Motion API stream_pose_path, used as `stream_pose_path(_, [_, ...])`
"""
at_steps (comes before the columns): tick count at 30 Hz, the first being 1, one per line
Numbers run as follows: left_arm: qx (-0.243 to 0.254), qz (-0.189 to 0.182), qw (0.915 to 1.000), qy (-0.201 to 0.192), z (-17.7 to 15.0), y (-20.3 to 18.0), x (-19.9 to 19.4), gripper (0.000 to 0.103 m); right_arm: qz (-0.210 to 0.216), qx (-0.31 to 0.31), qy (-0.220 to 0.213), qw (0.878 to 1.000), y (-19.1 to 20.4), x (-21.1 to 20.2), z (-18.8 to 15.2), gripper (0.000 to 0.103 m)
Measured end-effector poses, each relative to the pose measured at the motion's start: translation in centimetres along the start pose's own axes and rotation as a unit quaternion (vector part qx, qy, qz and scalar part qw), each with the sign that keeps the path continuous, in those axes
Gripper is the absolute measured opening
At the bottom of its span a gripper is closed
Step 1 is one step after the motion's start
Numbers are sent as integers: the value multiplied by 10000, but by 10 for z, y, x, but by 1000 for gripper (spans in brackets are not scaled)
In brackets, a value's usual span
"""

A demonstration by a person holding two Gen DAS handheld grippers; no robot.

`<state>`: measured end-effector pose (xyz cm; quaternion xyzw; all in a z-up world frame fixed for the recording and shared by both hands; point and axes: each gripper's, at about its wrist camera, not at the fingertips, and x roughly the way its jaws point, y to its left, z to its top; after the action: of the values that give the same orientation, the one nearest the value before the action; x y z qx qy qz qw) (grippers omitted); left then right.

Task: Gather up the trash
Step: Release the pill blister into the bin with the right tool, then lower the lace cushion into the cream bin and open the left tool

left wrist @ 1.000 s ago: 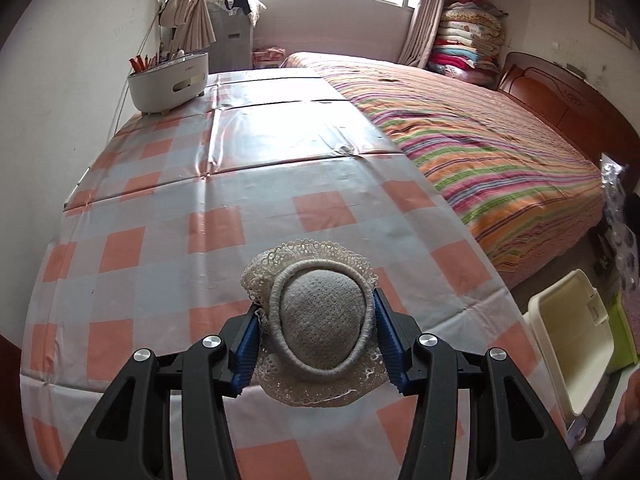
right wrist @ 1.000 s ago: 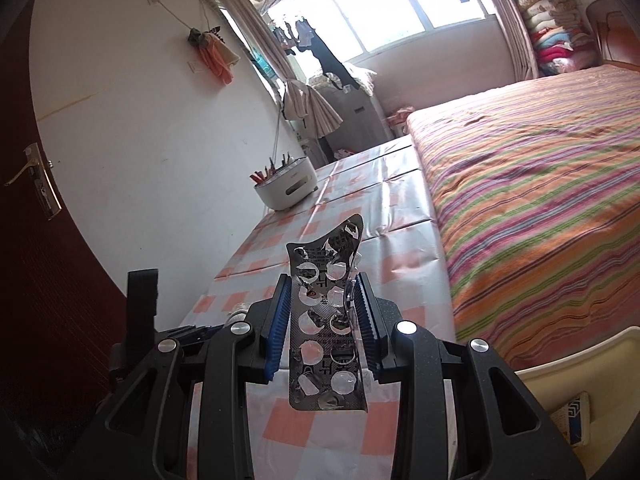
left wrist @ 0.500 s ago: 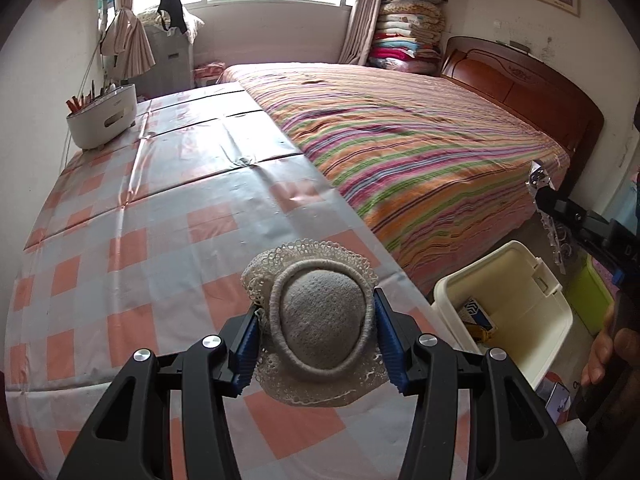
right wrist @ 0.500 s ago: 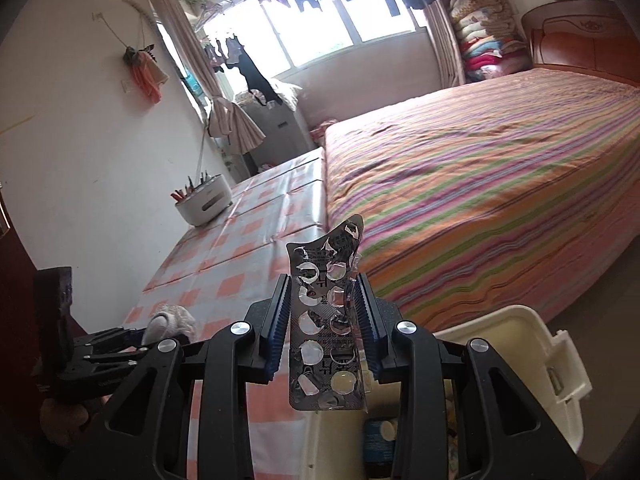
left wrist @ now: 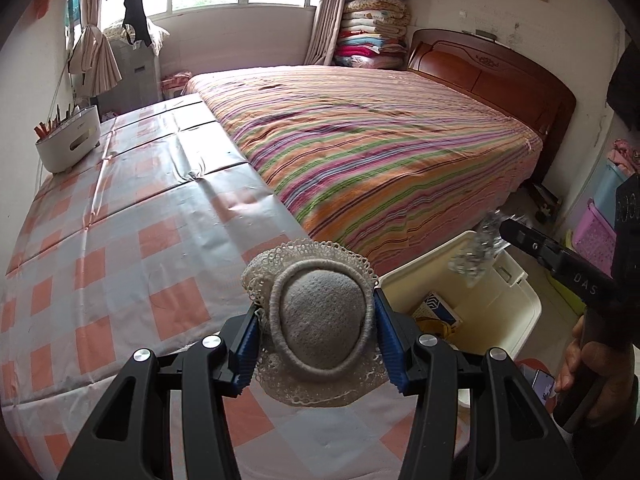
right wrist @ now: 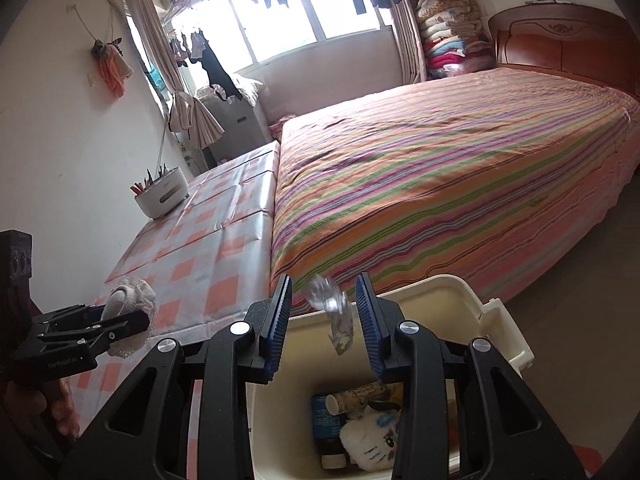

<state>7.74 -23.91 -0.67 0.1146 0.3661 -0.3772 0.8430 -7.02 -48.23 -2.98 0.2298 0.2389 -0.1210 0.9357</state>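
My right gripper (right wrist: pixel 325 322) has just been opening, its fingers spread with the shiny pill pack (right wrist: pixel 334 312) loose between them over the cream bin (right wrist: pixel 496 344), while my left gripper (left wrist: pixel 316 340) pinches the lacy little hat (left wrist: pixel 320 320) above the table (left wrist: pixel 120 240) edge

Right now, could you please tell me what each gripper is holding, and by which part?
Left gripper: small lace-brimmed hat, clamped across its crown. Right gripper: nothing; the blister pack hangs free between its jaws.
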Motion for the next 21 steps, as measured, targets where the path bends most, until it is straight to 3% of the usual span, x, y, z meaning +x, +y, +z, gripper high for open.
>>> stream_pose_path(14, [195,-174,9996,57,3,-26,4,50,88,465,-676,9966,-15,-41,13,34])
stream_pose_path(17, [245,-219,9994,92,4,-34,8,50,47,638,-845,9944,-23,-50,14,41])
stream_pose_path(21, [349,-270,9989,159,5,-49,15,50,34,852,-1023,9911,-35,-60,15,41])
